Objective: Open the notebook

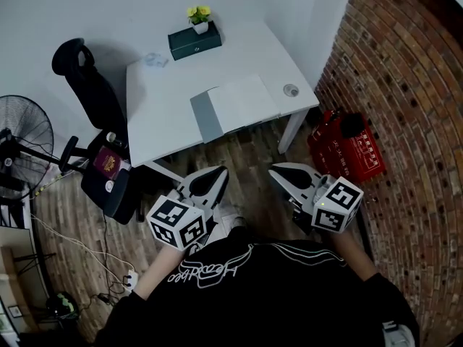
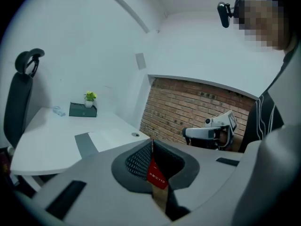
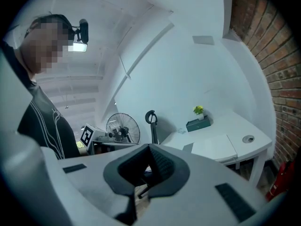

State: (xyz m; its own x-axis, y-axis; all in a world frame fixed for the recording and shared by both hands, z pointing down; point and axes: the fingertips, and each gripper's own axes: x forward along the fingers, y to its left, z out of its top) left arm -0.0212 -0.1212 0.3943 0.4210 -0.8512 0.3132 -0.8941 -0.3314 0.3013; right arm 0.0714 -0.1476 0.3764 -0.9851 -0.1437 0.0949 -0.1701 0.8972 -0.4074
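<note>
The notebook (image 1: pixel 239 105) lies closed on the white table (image 1: pixel 163 125), showing a white cover with a grey strip along its left side. It also shows in the left gripper view (image 2: pixel 106 139) and the right gripper view (image 3: pixel 214 147). Both grippers hang in front of the table over the wooden floor, well short of the notebook. My left gripper (image 1: pixel 219 173) (image 2: pixel 151 142) is shut with nothing in it. My right gripper (image 1: pixel 278 170) (image 3: pixel 149 147) has its jaw tips together and is also empty.
A dark green box (image 1: pixel 194 40) with a small potted plant (image 1: pixel 199 16) stands at the table's far edge, and a round grommet (image 1: pixel 291 90) sits at its right. A black office chair (image 1: pixel 90 85) and a fan (image 1: pixel 22 132) stand left; red cases (image 1: pixel 347 147) and a brick wall (image 1: pixel 405 71) right.
</note>
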